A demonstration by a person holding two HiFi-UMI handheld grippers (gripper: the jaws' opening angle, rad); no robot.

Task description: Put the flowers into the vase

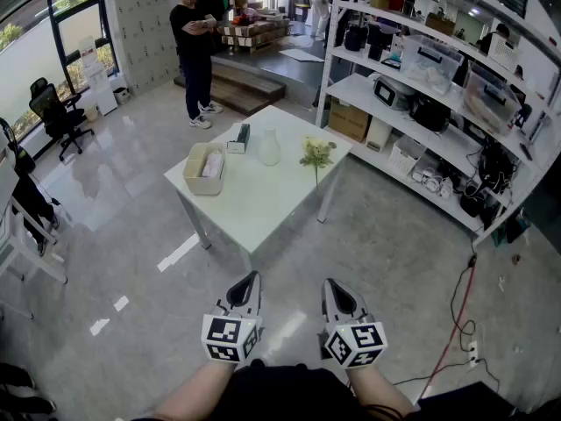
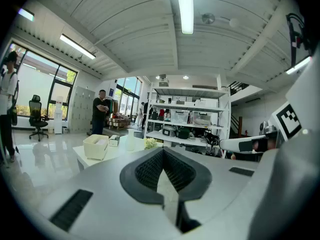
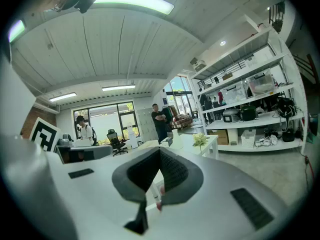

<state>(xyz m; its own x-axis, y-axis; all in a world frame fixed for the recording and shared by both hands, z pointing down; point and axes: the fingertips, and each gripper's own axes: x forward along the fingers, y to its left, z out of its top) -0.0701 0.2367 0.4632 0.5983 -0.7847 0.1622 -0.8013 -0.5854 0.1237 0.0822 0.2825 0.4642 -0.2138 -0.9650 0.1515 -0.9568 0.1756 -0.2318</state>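
My left tool [image 1: 251, 281] and right tool [image 1: 331, 286] hang side by side low in the head view, over the grey floor [image 1: 131, 235] and well short of the white tabletop [image 1: 254, 202]. Both point roughly level toward it. Each tool's jaws are closed with nothing between them: in the left gripper view the ribbed pads [image 2: 150, 169] meet at the tip, and the right gripper view shows the same. The flowers [image 1: 316, 153], a pale green-white bunch on a thin stem, lie flat near the tabletop's right edge, with the stem running toward me. The vase [image 1: 269, 147], white and narrow-necked, stands upright just left of the flowers and apart from them. A beige bin [image 1: 204, 168] sits on the left part of the tabletop, and a small box [image 1: 238, 139] lies behind it near the far edge. Beyond the tabletop a person [image 1: 195, 53] in dark clothes stands with arms folded. White shelves [image 1: 421, 90] loaded with containers and equipment run along the right, a black chair [image 1: 53, 110] stands by the windows at left, and a red cable [image 1: 458, 310] trails across the floor at lower right.
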